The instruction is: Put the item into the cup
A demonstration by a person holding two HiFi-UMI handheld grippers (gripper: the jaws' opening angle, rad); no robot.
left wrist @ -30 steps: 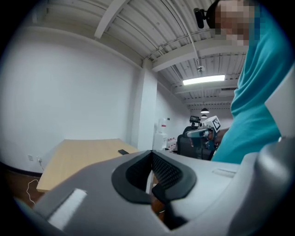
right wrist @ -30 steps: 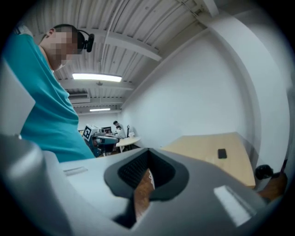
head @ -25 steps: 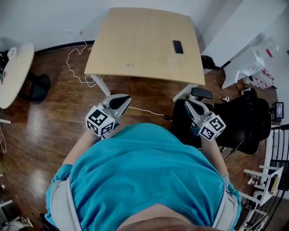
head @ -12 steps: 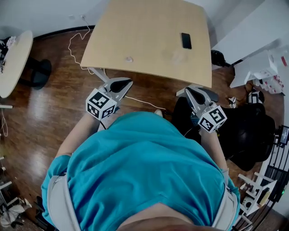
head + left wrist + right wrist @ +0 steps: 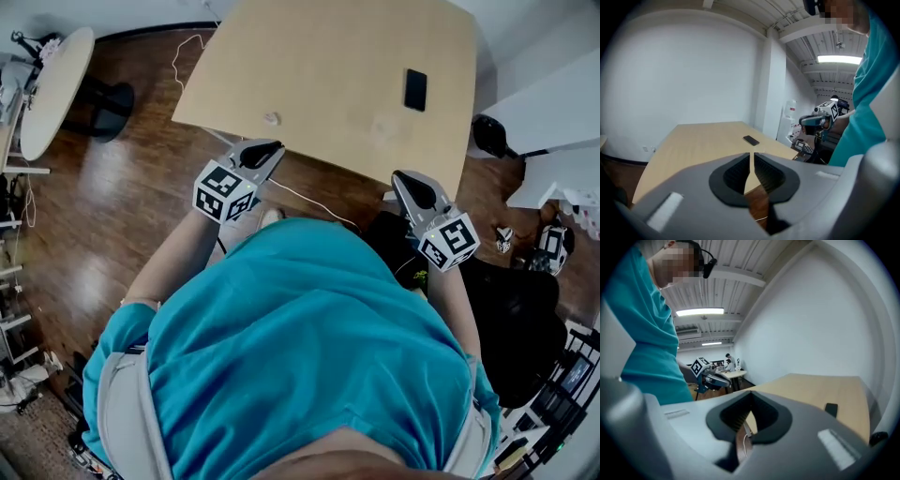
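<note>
A light wooden table (image 5: pixel 319 66) stands ahead of me. On it lie a small pale item (image 5: pixel 271 119) near the front edge and a clear cup (image 5: pixel 387 125) that is hard to make out. My left gripper (image 5: pixel 275 146) hovers just short of the table's front edge, below the item, shut with nothing between its jaws (image 5: pixel 751 155). My right gripper (image 5: pixel 401 175) hangs off the table's front right corner, its jaws (image 5: pixel 751 394) together and empty. Each gripper view shows the other gripper across from it.
A black phone (image 5: pixel 414 89) lies on the table's right side. A round white table (image 5: pixel 52 89) stands at the left, a black chair (image 5: pixel 511 309) at the right, and a white desk (image 5: pixel 562 103) at the upper right. White cables (image 5: pixel 309 202) run over the wooden floor.
Both grippers have come forward toward the table's front edge, and the table now sits nearer in the head view. Neither gripper's jaws have changed.
</note>
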